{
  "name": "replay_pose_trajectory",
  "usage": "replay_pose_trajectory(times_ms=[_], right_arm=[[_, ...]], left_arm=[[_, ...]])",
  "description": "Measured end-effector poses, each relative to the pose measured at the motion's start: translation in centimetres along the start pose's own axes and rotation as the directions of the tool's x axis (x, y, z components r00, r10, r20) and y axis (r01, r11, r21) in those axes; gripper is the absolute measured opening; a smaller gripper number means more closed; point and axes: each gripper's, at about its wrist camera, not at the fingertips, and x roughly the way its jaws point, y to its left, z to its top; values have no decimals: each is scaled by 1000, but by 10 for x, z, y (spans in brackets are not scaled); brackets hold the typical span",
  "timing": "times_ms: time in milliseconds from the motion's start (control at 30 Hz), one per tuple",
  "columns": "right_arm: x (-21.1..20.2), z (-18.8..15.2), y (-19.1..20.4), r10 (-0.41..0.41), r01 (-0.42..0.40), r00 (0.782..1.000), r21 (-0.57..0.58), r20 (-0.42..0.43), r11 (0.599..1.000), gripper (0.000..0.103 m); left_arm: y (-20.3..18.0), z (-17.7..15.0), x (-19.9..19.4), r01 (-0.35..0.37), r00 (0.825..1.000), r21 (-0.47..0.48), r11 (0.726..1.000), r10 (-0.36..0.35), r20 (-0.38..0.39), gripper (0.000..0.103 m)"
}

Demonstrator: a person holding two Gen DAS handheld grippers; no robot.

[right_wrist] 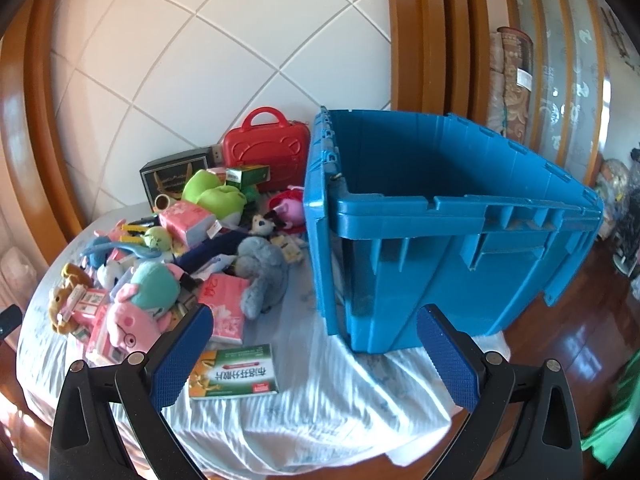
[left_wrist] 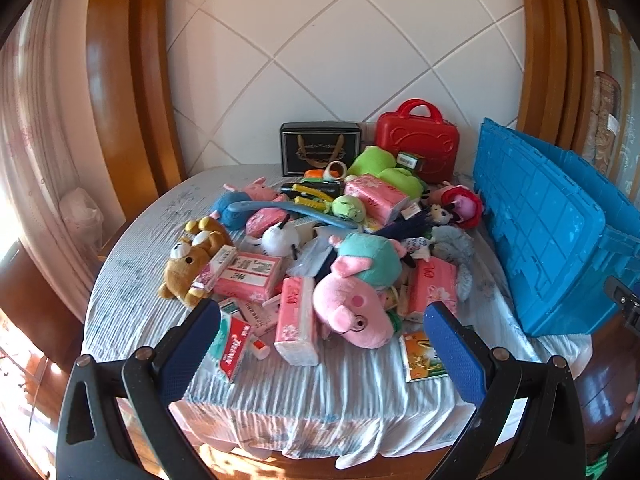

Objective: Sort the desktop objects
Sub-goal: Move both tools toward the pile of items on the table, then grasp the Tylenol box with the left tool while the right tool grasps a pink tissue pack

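Both tools, left (left_wrist: 320, 344) and right (right_wrist: 312, 352), hang released and empty over the cluttered bench (left_wrist: 132, 280); nothing sorted yet, I'd say. Next: grab the pink pig plush (left_wrist: 352, 312) for the big blue plastic crate (right_wrist: 460, 216).

The left tongs (left_wrist: 321, 350) are black plastic, each finger a flat arm with a triangular cut-out and two round silver screw heads near its top. Blue pads (left_wrist: 456, 354) with a fine knurled pattern line the inner faces. The right tongs (right_wrist: 314, 356) are built alike, with the same blue pads (right_wrist: 448, 360).
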Motion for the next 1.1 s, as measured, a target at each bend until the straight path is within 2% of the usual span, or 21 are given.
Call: replay_pose_trajectory(times_ms=[200,333,433,500,633,900,1000,1100], right_arm=[[34,-21,33,64,-68,994,-44,-88,997,103],[69,-38,66,96,-110,978,-65,-185,992,103],[92,-48,98,122,-145,961,-74,-249,987,103],[106,-52,124,120,-155,951,-101,-284,983,103],[128,-58,173,130,-180,937,-128,-324,975,103],[144,-86,270,198,-282,893,-160,-405,946,103],[152,-102,295,222,-310,874,-145,-433,939,103],[159,-112,313,220,-311,867,-140,-447,940,103]], left_arm=[[84,-12,38,-147,987,-72,987,141,-77,103],[131,-29,82,-160,973,-77,984,144,-183,103],[149,-45,116,-132,960,-78,988,107,-260,103],[154,-55,135,-108,956,-79,991,81,-283,103],[153,-70,171,-52,937,-20,998,42,-347,103],[149,-90,222,51,912,58,997,-23,-408,103],[149,-98,236,90,901,70,993,-51,-430,103],[147,-105,246,112,897,85,990,-64,-438,103]])
